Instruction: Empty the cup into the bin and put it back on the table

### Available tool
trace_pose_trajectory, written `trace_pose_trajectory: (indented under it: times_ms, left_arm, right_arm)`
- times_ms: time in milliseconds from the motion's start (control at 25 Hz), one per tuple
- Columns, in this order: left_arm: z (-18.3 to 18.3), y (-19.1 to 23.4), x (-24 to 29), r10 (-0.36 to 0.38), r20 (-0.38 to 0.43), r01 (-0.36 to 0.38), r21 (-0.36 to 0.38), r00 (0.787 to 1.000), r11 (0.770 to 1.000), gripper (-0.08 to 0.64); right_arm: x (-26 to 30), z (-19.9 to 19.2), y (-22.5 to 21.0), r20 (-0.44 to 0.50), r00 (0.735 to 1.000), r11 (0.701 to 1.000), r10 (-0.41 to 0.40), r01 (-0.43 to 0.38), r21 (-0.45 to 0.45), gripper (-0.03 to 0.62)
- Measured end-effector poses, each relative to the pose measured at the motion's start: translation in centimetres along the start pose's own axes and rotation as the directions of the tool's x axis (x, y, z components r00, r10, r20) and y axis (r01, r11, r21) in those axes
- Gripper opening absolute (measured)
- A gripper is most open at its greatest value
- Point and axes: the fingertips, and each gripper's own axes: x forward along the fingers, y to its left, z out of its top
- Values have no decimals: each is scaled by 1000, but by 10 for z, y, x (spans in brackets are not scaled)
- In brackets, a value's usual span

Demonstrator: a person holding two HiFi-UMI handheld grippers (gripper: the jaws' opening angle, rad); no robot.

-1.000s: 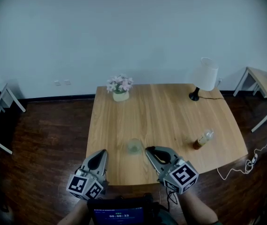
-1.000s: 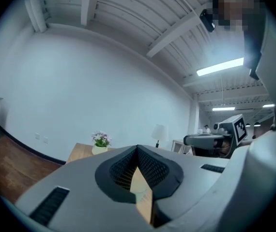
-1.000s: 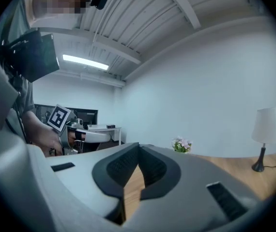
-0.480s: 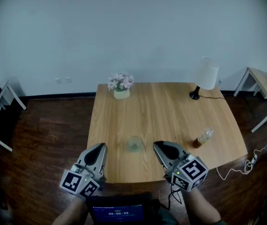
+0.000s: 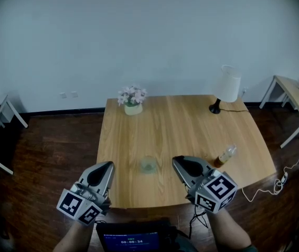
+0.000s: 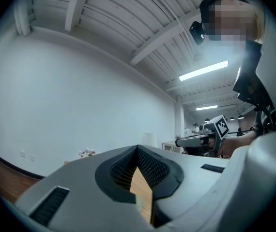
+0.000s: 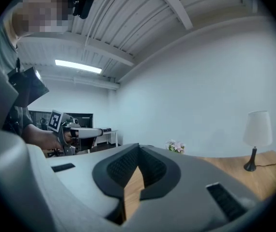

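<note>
Left tool point(image 5: 107, 165) and right tool point(image 5: 175, 161), closed and empty, flank the untouched cup point(image 5: 149, 165).

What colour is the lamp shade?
White. The lamp shade shows best in the head view.

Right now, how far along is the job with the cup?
The cup stands upright on the table, so it may be back already. Whether it was emptied I cannot tell, and no bin is in view. Nothing is in hand: left gripper and right gripper are shut, empty, apart from the cup. Left: possibly nothing.
</note>
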Motion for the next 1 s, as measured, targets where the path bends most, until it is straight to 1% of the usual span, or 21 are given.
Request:
trace_pose_trajectory:
  times_ms: [80,160,280,480,760,1000]
  left_arm:
    - [1,-2,0,-18,-1,18,-6,1000,1000,0]
    - [2,-9,0,-53,-1,53,-10,999,999,0]
    - [4,-20,-2,-100,5,100,-12,995,995,0]
    - [0,-15,-5,-97,6,97,-35,995,995,0]
    - [-4,-15,-2,-127,-8,127,-8,992,992,0]
    - [-4,-14,3,-131,-6,131,-11,991,991,0]
  right_arm:
    - [0,-1,0,-1,1000,1000,-2,2,19,0]
    - [0,-4,0,-2,1000,999,-7,7,38,0]
    - [-2,-7,-1,-5,1000,999,-20,20,34,0]
    - [-8,-9,-7,0,999,997,-51,51,49,0]
    - [-15,-17,-16,-5,997,995,-78,78,67,0]
    - [-13,-15,-19,-4,997,995,-79,79,63,0]
